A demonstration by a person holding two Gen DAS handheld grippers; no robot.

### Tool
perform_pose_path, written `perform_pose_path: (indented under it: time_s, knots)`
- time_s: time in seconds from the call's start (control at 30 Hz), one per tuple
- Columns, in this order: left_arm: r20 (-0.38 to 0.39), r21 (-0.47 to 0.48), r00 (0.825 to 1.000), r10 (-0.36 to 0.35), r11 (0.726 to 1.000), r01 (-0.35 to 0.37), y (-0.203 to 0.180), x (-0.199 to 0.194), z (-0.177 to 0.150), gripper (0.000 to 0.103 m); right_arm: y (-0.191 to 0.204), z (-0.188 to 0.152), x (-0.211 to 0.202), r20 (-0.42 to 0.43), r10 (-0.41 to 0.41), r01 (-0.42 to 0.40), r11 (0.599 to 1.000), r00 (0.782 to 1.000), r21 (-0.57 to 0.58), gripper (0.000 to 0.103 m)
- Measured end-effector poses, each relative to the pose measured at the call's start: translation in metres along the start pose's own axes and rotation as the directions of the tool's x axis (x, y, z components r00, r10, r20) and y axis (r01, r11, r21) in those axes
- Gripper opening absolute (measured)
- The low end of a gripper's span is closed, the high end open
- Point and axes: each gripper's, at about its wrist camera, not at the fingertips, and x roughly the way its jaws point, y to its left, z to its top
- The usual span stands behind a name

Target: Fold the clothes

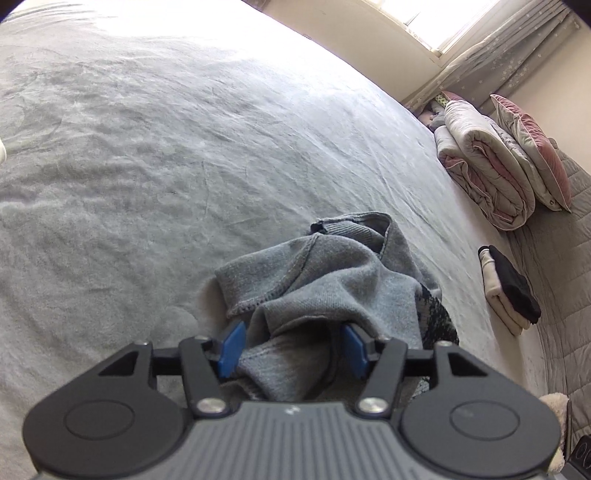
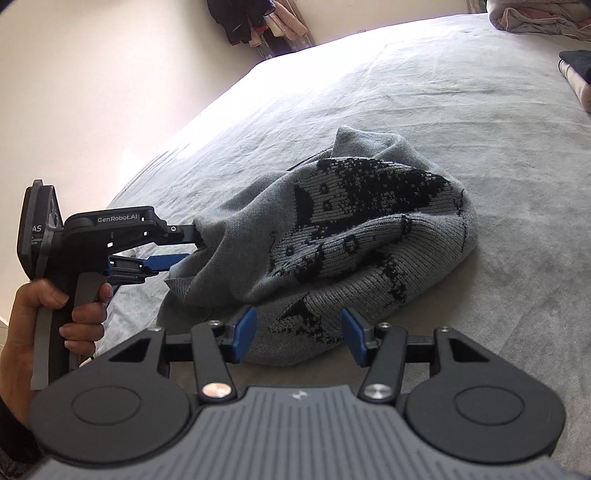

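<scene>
A grey knit sweater [image 2: 354,236] with a black pattern lies crumpled in a heap on the grey bed cover [image 2: 480,122]. It also shows in the left wrist view [image 1: 325,273], plain grey side up. My left gripper [image 1: 293,349] has its blue pads wide apart with a fold of the sweater's edge lying between them; it shows from the side in the right wrist view [image 2: 188,247], its fingers reaching into the sweater's left edge. My right gripper [image 2: 299,339] is open, its pads on either side of the heap's near edge, gripping nothing.
A rolled pink and white duvet [image 1: 484,166] and a pink pillow [image 1: 532,151] lie at the bed's far side. A folded stack of cream and black clothes [image 1: 509,291] sits near them. Clothes hang by the wall [image 2: 255,18]. Wide bed surface [image 1: 147,147] lies around the sweater.
</scene>
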Motion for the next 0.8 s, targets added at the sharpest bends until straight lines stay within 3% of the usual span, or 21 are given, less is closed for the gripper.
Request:
perform_pose_path:
  time_s: [0.3,0.37,0.43,0.53,0.67,0.8]
  knots:
    - [0.058,-0.03,0.998,0.04,0.999,-0.038,-0.025,0.019,-0.002,0.056,-0.013,0.009,-0.014,0.043,-0.045,0.044,0.998,0.998,0.037,0.056]
    - [0.076,-0.033,0.996,0.046,0.999,-0.043,-0.027,0.021,-0.003,0.045,-0.016,0.011,-0.017,0.051,-0.05,0.047,0.998,0.997,0.047,0.056]
    - [0.094,-0.035,0.994,0.052,0.998,-0.048,-0.03,0.023,-0.005,0.026,-0.018,0.011,-0.019,0.058,-0.058,0.055,0.997,0.997,0.052,0.057]
    - [0.126,-0.013,0.991,0.047,0.999,-0.046,-0.036,0.021,-0.009,0.013,-0.02,0.012,-0.022,0.068,-0.072,0.068,0.996,0.995,0.054,0.057]
    - [0.169,0.039,0.984,-0.052,0.998,0.046,-0.047,0.011,-0.014,0.012,-0.023,0.013,-0.024,0.073,-0.083,0.079,0.995,0.994,0.053,0.057]
    - [0.168,0.149,0.971,-0.172,0.978,0.147,-0.063,0.002,-0.021,0.011,-0.026,0.014,-0.028,0.085,-0.09,0.085,0.994,0.992,0.062,0.057]
